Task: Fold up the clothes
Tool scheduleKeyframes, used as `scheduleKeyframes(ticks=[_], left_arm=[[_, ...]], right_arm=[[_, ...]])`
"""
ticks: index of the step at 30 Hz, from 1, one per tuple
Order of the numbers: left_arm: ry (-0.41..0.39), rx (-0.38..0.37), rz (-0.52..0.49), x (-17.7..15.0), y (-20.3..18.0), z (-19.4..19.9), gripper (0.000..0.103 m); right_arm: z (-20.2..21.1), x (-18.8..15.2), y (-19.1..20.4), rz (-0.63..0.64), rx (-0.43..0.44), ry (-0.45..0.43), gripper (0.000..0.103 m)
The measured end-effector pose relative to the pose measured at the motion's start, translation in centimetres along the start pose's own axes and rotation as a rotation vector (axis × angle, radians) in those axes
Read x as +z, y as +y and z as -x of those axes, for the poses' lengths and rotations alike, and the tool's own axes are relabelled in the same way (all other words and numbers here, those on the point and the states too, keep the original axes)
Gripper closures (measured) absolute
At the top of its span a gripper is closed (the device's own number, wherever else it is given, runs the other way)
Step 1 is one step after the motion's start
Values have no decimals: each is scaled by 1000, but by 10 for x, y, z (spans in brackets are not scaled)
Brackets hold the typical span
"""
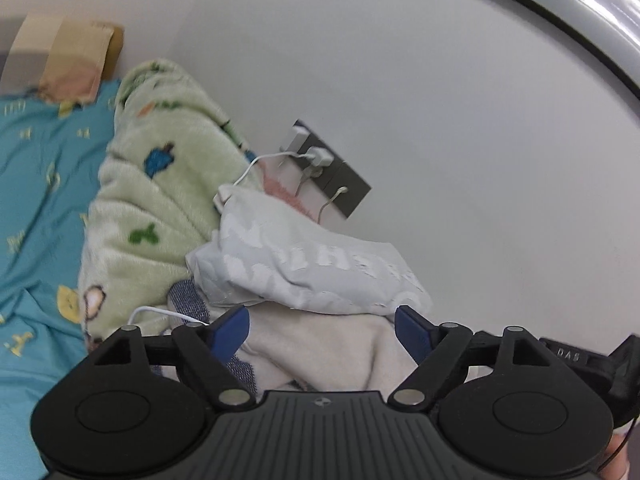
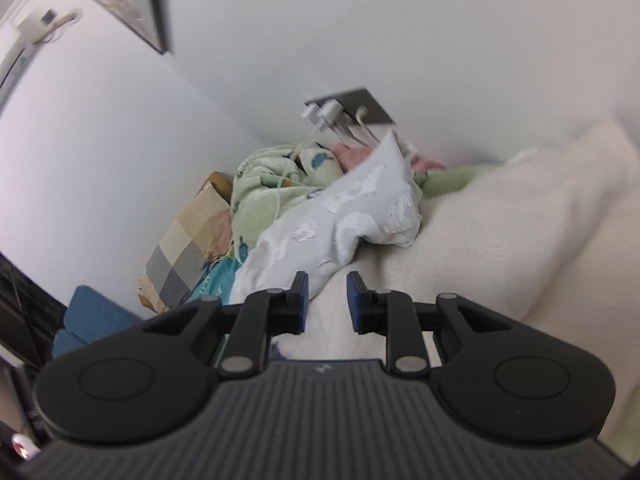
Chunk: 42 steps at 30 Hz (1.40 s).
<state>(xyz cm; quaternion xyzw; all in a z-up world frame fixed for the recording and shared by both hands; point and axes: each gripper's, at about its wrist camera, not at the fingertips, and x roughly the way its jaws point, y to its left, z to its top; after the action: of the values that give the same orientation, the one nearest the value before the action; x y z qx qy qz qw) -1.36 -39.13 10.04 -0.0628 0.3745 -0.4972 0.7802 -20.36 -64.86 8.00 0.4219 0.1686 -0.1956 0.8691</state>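
The left hand-held gripper (image 1: 322,330) is spread wide and empty above the cream garment (image 1: 320,354), which lies on the bed directly below the wall socket (image 1: 326,170). The right hand-held gripper (image 2: 327,304) has a narrow gap between its fingers and grips nothing. A white patterned garment (image 1: 304,260) rests on the cream garment, beside the green blanket (image 1: 160,200).
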Motion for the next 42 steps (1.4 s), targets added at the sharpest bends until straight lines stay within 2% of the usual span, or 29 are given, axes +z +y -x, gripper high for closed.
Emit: scheduleKeyframes(ticks=[3,6,8,10,12,15,18,28,42], left_arm=[[-33,20,-86,-6,-25,30,17],[-72,39,-175,-17,-49,60,5],[-102,66,-225,-27,-60,76,0],[-128,98,-267,-37,-68,91,0],[-152,130,-297,-47,-74,104,0],[-197,173,-366,-64,-81,122,0],[-257,278,-436,-82,-89,139,0],[-304,300,-388,-113,-78,173,0],[-301,329,-399,-129,-65,179,0]], right_arm=[[25,-3,18,62,-5,-23,79],[48,-11,36,124,-16,-43,75],[63,-20,47,160,-21,-65,64],[73,-29,55,196,-24,-93,39],[83,-39,63,232,-27,-122,29],[98,-53,72,282,-2,-172,29],[110,-68,77,311,14,-227,19],[114,-113,95,484,-84,-267,20],[106,-147,112,547,-136,-245,20]])
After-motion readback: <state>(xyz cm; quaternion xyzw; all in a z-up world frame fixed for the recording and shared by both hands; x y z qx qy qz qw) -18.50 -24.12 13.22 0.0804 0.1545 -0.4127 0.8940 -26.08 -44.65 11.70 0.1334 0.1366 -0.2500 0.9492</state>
